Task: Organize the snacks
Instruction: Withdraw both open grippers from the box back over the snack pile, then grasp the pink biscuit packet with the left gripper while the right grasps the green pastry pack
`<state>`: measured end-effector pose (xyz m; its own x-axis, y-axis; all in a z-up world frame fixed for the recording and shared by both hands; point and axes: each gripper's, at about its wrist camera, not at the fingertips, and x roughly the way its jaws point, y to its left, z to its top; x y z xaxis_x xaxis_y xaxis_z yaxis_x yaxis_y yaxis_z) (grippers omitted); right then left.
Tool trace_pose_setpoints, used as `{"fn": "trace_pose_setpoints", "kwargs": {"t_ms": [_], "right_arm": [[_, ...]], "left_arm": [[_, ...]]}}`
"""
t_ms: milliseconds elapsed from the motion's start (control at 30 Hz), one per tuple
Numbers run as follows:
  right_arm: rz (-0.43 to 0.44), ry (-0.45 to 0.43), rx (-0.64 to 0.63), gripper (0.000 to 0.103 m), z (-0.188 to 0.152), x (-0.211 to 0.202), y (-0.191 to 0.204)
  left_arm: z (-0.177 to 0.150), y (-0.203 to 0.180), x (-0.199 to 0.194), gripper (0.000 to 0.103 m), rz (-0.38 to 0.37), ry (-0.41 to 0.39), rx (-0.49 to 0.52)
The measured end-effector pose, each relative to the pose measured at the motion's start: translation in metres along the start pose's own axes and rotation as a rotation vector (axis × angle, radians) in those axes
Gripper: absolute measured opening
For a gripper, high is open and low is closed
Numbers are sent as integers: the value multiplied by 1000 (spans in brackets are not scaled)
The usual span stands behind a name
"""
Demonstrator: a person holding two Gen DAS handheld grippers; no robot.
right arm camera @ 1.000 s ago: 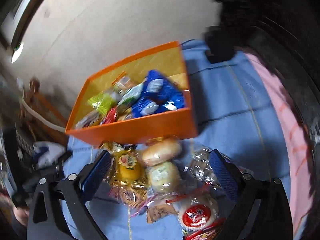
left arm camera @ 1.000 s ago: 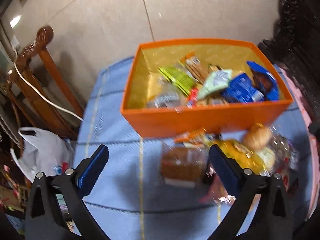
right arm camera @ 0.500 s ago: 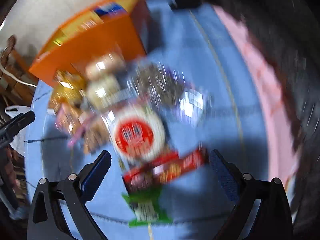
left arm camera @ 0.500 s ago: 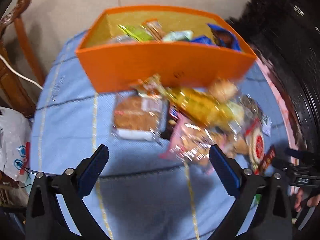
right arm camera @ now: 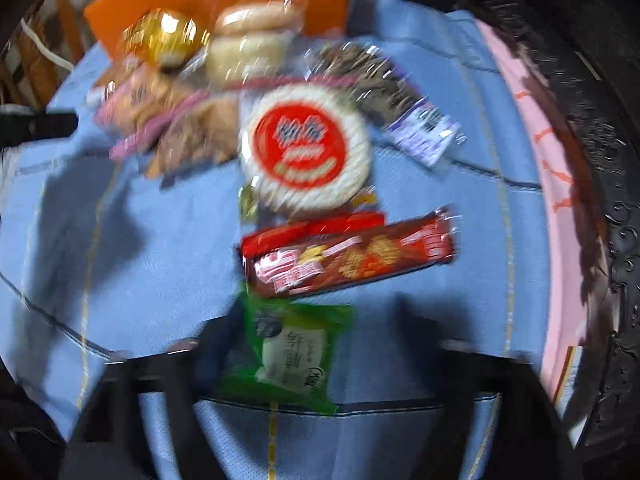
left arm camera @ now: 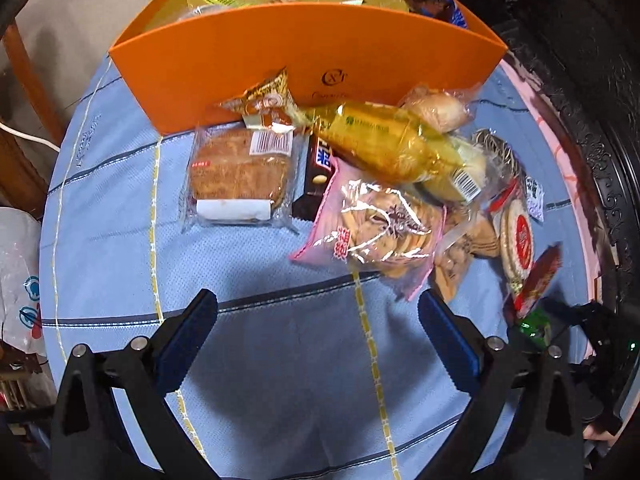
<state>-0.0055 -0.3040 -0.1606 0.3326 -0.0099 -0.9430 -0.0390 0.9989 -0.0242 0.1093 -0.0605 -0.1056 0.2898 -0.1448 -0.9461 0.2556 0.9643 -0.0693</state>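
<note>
An orange box (left arm camera: 280, 40) with snacks inside stands at the far side of the blue cloth. Loose snacks lie in front of it: a wrapped brown cake (left arm camera: 240, 172), a pink cracker bag (left arm camera: 376, 232), a yellow pack (left arm camera: 384, 144), a round red-and-white pack (right arm camera: 306, 148), a red biscuit bar (right arm camera: 352, 260) and a green pack (right arm camera: 292, 352). My left gripper (left arm camera: 318, 344) is open and empty above bare cloth, short of the cracker bag. My right gripper (right arm camera: 320, 356) is blurred, open, with the green pack between its fingers.
The round table wears a blue cloth (left arm camera: 280, 360) with a pink edge (right arm camera: 556, 160). A dark carved chair (left arm camera: 580, 80) stands on the right, a wooden chair (left arm camera: 24, 80) and a white plastic bag (left arm camera: 16, 280) on the left.
Both grippers have dropped and pulled back from the box toward the near snacks. The right gripper has moved down around the green pack. Both stay open.
</note>
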Motion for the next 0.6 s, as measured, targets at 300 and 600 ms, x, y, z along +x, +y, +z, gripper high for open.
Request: {"fn": "trace_pose_setpoints", "kwargs": {"t_ms": [300,600], "right_arm": [[101,-55,10,15,4,-30,-3],[189,-100,21,8,15,-47,-11]], "left_arm": [[7,-10,10,98,-6,4,32],[35,-9,32,98,-69,111,-226]]}}
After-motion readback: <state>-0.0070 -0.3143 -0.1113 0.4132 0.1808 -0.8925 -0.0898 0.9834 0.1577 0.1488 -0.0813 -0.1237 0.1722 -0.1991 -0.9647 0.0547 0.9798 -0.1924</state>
